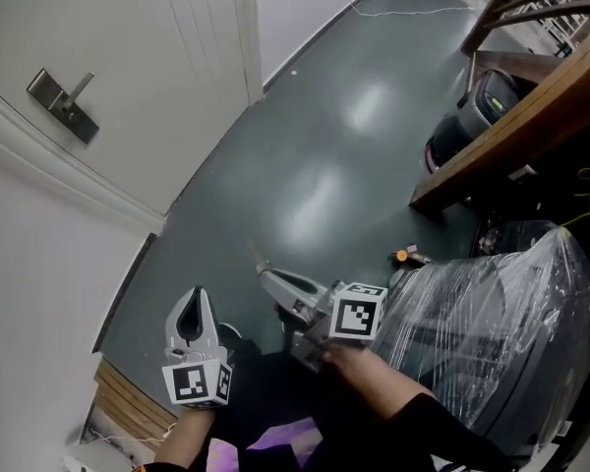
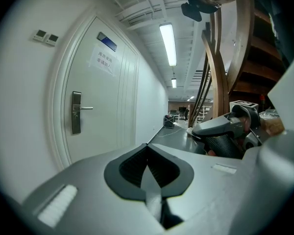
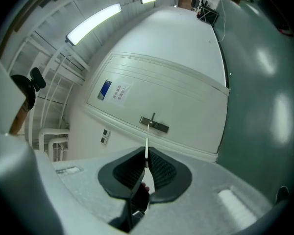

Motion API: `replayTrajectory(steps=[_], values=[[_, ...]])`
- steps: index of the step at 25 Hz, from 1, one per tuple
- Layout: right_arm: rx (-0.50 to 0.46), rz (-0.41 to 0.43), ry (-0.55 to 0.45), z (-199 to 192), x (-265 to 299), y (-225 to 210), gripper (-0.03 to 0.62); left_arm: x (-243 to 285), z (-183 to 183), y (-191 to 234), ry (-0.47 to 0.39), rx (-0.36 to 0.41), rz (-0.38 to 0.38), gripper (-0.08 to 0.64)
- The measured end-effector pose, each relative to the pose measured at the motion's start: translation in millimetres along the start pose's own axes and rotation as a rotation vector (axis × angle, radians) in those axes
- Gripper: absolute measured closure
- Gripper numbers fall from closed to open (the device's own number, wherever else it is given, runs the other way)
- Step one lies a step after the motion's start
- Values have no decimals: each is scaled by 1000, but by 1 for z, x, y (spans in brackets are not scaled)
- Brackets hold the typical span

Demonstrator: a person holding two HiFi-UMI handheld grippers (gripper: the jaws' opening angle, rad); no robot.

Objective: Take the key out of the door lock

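Note:
The white door fills the upper left of the head view, with its steel lock plate and lever handle. Both grippers sit low, well away from it. My right gripper is shut on a thin silver key; in the right gripper view the key's blade sticks out from between the pads, with the lock plate far behind it. My left gripper is to its left, its jaws closed together and empty. The left gripper view shows the handle at a distance.
A dark grey floor runs along the door. A wooden staircase crosses the upper right, with a black round device under it. A plastic-wrapped bulky thing stands close on the right. A paper sign hangs on the door.

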State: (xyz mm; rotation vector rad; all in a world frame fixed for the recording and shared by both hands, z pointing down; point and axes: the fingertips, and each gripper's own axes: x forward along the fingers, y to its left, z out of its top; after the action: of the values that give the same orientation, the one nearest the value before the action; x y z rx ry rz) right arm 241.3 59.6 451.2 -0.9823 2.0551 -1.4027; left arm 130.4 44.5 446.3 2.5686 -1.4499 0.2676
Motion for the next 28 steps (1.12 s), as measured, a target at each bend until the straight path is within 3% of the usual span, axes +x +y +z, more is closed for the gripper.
replayTrajectory(steps=[6, 9, 17, 28], values=[[-13, 13, 16, -24, -10, 14, 577, -15, 11, -4, -37, 47, -13, 543], [-19, 11, 39, -40, -11, 17, 577, -30, 11, 6, -44, 57, 15, 543], [-82, 21, 115, -61, 6, 25, 578, -50, -3, 23, -42, 9, 85, 543], [-94, 19, 132, -56, -8, 22, 578, -55, -5, 9, -69, -15, 105, 543]])
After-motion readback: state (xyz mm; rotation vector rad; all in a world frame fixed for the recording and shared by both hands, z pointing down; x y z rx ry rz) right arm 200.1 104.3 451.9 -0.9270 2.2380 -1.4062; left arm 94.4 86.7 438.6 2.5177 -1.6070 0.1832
